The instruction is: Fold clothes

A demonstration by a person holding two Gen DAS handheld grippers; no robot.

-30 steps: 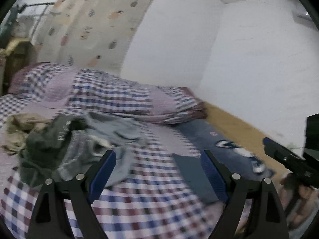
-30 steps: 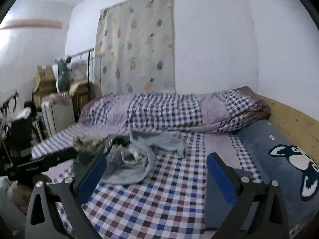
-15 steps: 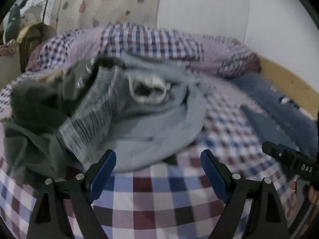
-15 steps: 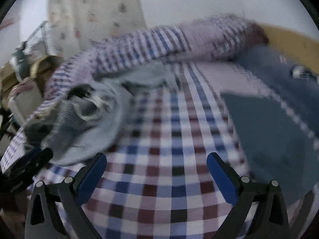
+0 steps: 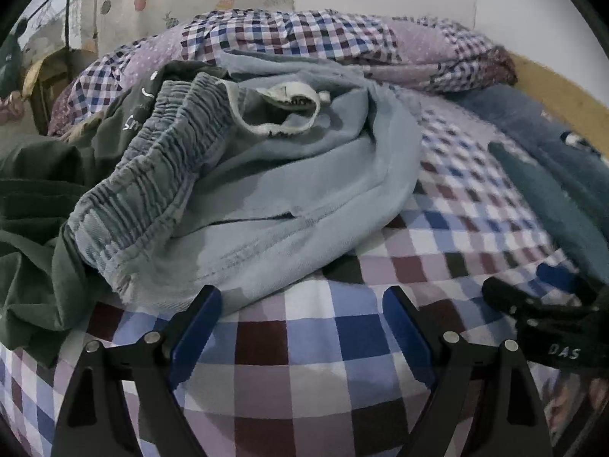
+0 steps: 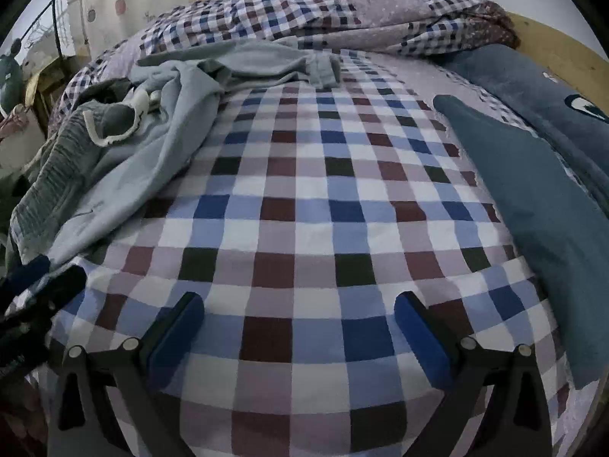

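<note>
Grey-blue sweatpants (image 5: 297, 175) now fill the near left view: left gripper (image 5: 300, 316) has closed in, fingers apart. Right gripper (image 6: 300, 323), fingers apart, over checked sheet (image 6: 304, 198). Grasp likely next.

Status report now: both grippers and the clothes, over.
Left gripper open, empty, at edge of light blue garment. Right gripper open, empty, over bare checked sheet. Clothes unfolded, dark green garment tangled alongside.
</note>
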